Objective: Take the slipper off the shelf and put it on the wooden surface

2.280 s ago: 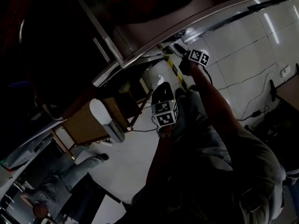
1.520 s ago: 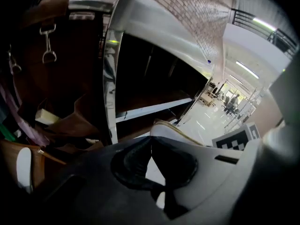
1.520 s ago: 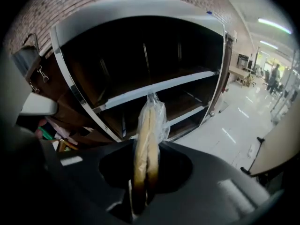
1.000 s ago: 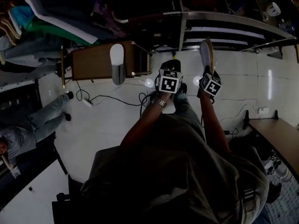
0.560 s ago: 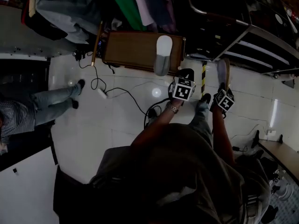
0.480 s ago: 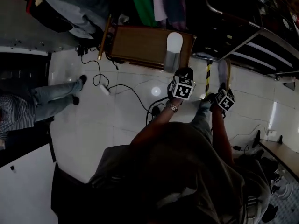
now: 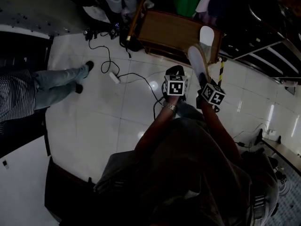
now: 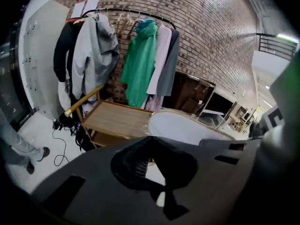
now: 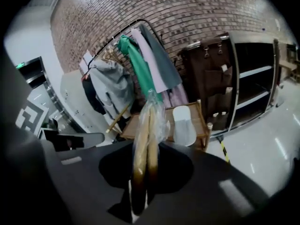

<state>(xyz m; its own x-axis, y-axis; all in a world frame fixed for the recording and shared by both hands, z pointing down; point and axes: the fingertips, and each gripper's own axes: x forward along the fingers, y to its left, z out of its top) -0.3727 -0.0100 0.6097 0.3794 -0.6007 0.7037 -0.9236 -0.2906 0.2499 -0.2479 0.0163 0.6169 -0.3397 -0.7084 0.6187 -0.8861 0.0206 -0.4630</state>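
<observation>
My right gripper [image 7: 204,82] is shut on a pale slipper [image 7: 197,64], which stands on edge and reaches toward the wooden table [image 7: 164,32]. In the right gripper view this slipper [image 9: 143,139] shows sole-side, tan-edged and wrapped in clear plastic, clamped between the jaws. A second white slipper [image 7: 206,34] lies flat at the table's right end, also seen in the right gripper view as a white slipper [image 9: 183,124]. My left gripper [image 7: 175,72] hovers just left of the right one, shut with nothing in it; its view shows the held slipper [image 8: 187,128] beside it.
A clothes rack [image 8: 140,64] with green, pink and grey garments stands behind the table against a brick wall. A dark metal shelf unit [image 9: 253,83] is to the right. A person's legs [image 7: 56,86] and cables with a power strip [image 7: 114,77] are on the white floor at left.
The wooden table has drawn closer and both grippers have swung toward it. The held slipper, earlier out over the floor by the shelf, now reaches the table's right front corner.
</observation>
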